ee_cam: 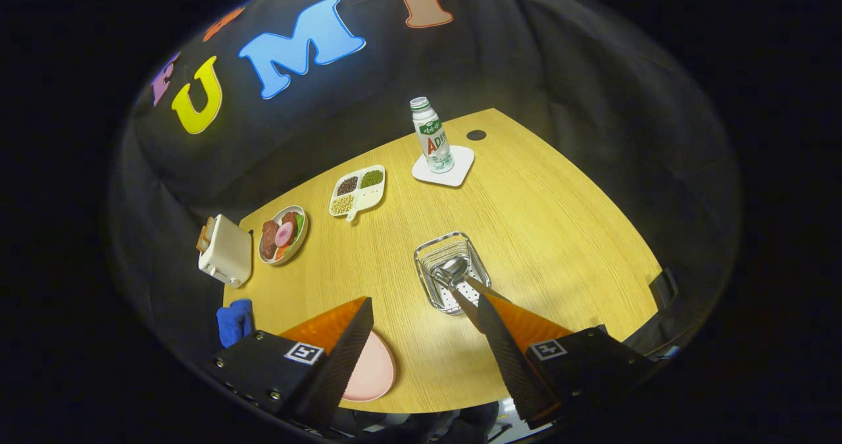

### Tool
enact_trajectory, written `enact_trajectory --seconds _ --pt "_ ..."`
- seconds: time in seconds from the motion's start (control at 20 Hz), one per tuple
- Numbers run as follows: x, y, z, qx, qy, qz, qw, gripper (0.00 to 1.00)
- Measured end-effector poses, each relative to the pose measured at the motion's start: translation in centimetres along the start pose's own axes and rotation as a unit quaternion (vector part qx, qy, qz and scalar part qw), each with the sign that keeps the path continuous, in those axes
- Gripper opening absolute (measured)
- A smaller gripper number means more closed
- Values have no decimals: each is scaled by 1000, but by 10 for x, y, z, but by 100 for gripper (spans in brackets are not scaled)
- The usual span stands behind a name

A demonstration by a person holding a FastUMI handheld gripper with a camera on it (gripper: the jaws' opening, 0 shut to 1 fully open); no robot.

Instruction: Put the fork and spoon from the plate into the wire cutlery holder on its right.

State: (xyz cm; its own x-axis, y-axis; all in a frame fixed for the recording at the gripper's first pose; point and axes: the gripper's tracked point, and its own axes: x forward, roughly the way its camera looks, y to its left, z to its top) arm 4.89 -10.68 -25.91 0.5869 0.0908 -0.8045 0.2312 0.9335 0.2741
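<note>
The jaws (421,339) are seen spread wide with nothing held between them, hanging above the counter (559,233). The wire cutlery holder (452,271) sits just ahead of the right finger, and the spoon (451,271) is already lying in it, bowl inside the basket and handle poking out over the near rim toward that finger. The pink plate (373,368) is tucked just beside the left finger, partly hidden by it, and no fork can be made out on the part that is visible, so where the fork is can't be told from here.

So the step in hand is probably judged as the spoon drop-off being wrapped up. For that to be done well, the jaws should be lifted clear without the sticking-out handle being clipped, since a nudge could tip the spoon back out or drag the light wire basket along the counter. If the fork is hidden on the plate, it would best be approached low and gripped across the handle.

Further back, a bottle (432,135) on a coaster (444,166), a divided dish (358,191) and a toaster (225,251) are well apart from it all.
</note>
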Motion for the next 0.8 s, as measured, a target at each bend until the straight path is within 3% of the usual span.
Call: enact_trajectory --seconds 0.55,0.8 --pt "-35 5 59 -61 -121 -14 991 98" --pt "-79 17 107 -123 -243 -34 962 98"
